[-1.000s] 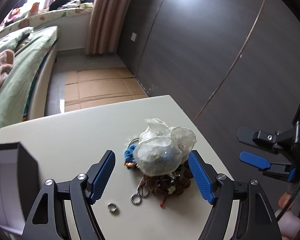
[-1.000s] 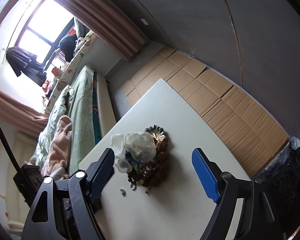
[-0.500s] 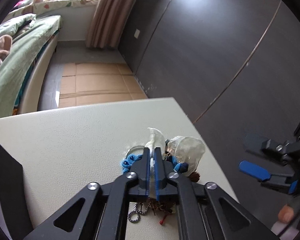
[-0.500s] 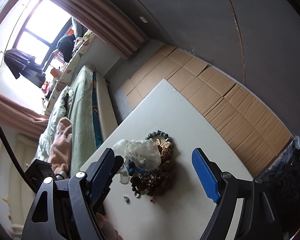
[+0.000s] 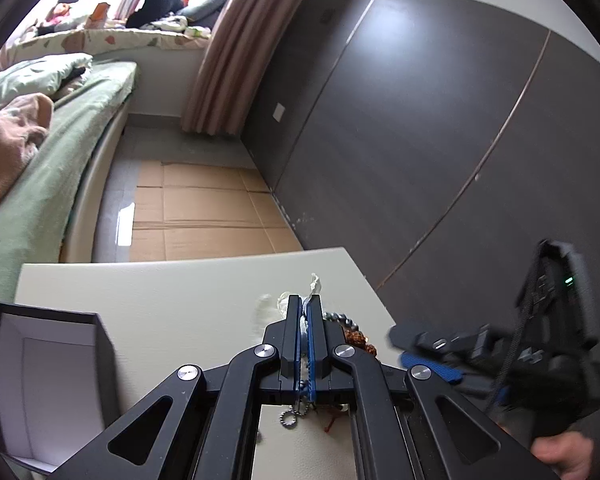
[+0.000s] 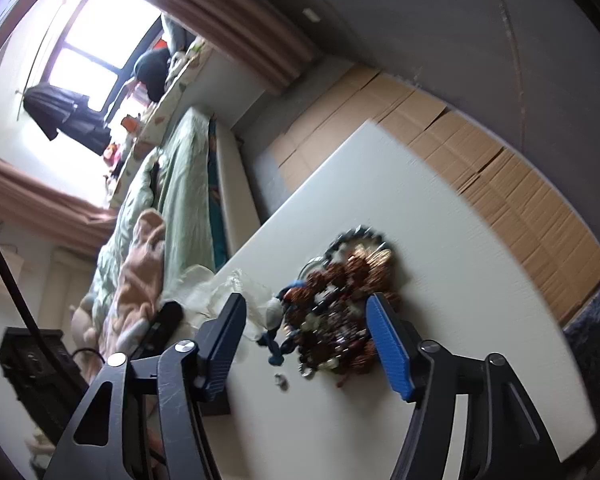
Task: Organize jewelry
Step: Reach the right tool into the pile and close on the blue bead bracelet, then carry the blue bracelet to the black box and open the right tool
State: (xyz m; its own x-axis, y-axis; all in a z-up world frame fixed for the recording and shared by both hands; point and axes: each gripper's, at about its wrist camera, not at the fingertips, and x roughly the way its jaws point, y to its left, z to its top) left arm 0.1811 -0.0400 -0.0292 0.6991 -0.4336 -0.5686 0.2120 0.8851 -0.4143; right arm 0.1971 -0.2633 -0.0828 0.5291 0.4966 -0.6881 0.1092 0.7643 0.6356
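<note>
My left gripper (image 5: 305, 306) is shut on a crumpled clear plastic bag (image 5: 314, 282), whose top sticks out above the pads. The bag (image 6: 236, 288) hangs lifted at the left of the jewelry pile (image 6: 340, 312), a heap of brown and dark beads, chains and blue pieces on the white table (image 6: 460, 240). In the left wrist view only a dark bead string (image 5: 340, 317) and a ball chain (image 5: 290, 416) show past my fingers. My right gripper (image 6: 306, 320) hovers over the pile with its jaws closing; the pile lies between the blue pads, untouched.
An open black box (image 5: 40, 380) with a white lining stands at the table's left. A small silver ring (image 6: 280, 380) lies loose in front of the pile. A bed with green bedding (image 5: 40, 160) runs beyond the table; cardboard covers the floor (image 5: 204, 216).
My left gripper closed on the plastic bag and raised it off the pile. The right gripper came nearer the pile and its jaws narrowed.
</note>
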